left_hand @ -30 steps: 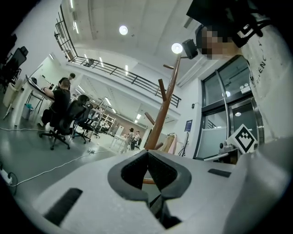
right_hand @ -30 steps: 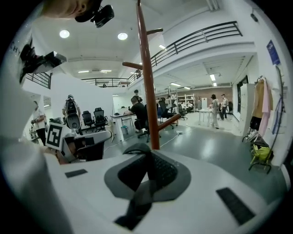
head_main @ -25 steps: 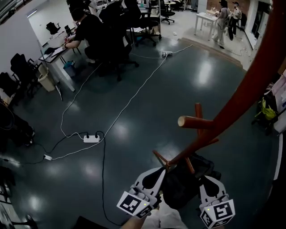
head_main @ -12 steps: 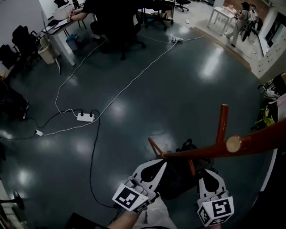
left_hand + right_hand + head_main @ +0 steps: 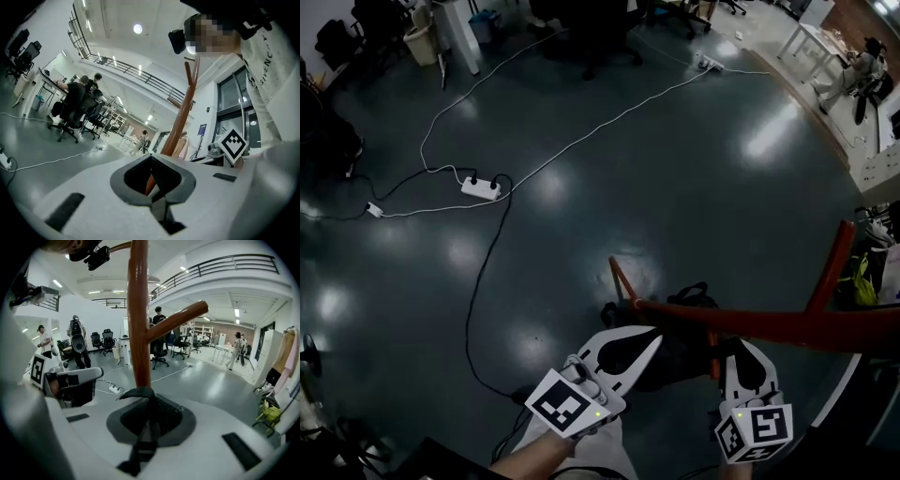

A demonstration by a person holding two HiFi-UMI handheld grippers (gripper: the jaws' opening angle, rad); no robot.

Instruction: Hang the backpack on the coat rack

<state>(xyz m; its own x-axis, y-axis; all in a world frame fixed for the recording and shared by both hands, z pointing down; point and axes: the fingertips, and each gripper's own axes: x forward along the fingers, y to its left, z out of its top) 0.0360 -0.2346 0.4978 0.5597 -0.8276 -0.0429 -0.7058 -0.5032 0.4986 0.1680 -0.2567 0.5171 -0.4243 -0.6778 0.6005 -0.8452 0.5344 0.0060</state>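
The black backpack [image 5: 680, 349] was at 6 o'clock in the head view, just under the red-brown coat rack [image 5: 787, 325]. The rack's pole ran off toward 3 o'clock. The right gripper [image 5: 149, 420], at 5 o'clock, was clenched on a black strap [image 5: 140, 448]. The left gripper [image 5: 152, 187], at 7 o'clock, was squeezed tight too, it seemed on a dark bit of the backpack.

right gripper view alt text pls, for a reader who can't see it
The right claw, jaws shut on a black strap, sits close in front of a reddish-brown coat rack pole with a peg angling up to the right. Behind lies a glossy grey office floor with people and chairs.
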